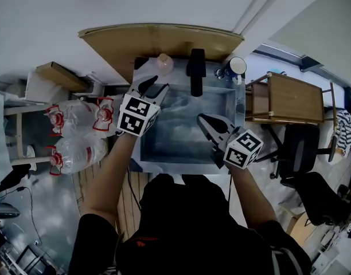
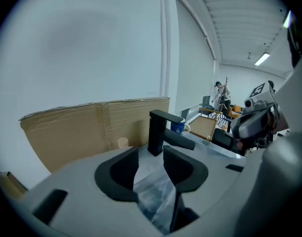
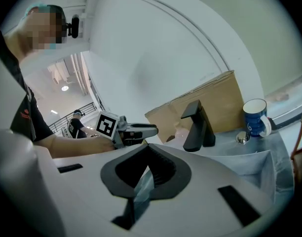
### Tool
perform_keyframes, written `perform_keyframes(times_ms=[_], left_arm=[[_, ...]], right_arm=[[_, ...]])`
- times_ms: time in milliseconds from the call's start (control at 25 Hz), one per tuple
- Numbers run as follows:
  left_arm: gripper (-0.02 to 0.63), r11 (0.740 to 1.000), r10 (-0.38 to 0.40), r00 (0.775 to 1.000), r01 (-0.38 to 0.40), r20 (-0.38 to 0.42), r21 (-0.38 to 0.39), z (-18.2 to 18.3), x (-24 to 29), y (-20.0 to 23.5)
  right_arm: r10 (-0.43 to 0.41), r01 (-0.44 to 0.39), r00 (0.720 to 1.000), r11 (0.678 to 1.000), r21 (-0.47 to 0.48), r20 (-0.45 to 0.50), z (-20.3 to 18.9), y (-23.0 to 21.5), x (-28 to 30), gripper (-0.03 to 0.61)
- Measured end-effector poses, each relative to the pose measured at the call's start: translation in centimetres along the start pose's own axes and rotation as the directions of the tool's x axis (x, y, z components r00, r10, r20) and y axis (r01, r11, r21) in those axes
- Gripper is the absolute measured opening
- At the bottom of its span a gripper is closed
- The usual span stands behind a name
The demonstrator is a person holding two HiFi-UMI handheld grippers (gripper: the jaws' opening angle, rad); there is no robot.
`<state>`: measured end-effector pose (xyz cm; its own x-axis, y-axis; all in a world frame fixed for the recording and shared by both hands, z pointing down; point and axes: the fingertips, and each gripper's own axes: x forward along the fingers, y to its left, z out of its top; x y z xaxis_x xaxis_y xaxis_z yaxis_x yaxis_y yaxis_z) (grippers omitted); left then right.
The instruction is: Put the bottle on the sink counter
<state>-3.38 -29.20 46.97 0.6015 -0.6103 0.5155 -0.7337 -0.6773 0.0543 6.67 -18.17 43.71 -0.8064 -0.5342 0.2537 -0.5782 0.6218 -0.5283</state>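
A clear plastic bottle (image 1: 164,63) with a pale cap stands on the sink counter at the back left corner, just left of the black faucet (image 1: 197,70). My left gripper (image 1: 158,85) hovers right in front of the bottle, pointing at it. Its jaws stand a little apart with nothing between them. In the left gripper view, only the bottle's cap (image 2: 123,142) shows past the left jaw of the left gripper (image 2: 151,154). My right gripper (image 1: 202,119) hangs over the steel basin with its jaws together and empty. The right gripper (image 3: 147,149) looks toward the faucet (image 3: 198,127).
The steel sink (image 1: 145,150) sits directly below me. A cardboard sheet (image 1: 158,42) leans on the wall behind it. A blue mug (image 1: 237,66) stands at the back right corner. Large water jugs (image 1: 78,133) lie to the left; a wooden table (image 1: 290,99) and a chair (image 1: 301,148) stand to the right.
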Motion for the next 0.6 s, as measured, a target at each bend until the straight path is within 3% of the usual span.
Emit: perform_keyframes(times_ms=[280, 600], left_arm=[[0.101, 0.998, -0.012, 0.997, 0.016, 0.072, -0.058, 0.4, -3.9, -3.1], [0.061, 0.997, -0.052, 0.994, 0.057, 0.094, -0.052, -1.0, -7.6, -7.0]], right_arm=[[0.002, -0.001, 1.000, 0.999, -0.045, 0.028, 1.5, 1.9, -0.5, 0.005], [0.011, -0.007, 0.999, 0.997, -0.082, 0.048, 2.2, 4.3, -1.2, 0.005]])
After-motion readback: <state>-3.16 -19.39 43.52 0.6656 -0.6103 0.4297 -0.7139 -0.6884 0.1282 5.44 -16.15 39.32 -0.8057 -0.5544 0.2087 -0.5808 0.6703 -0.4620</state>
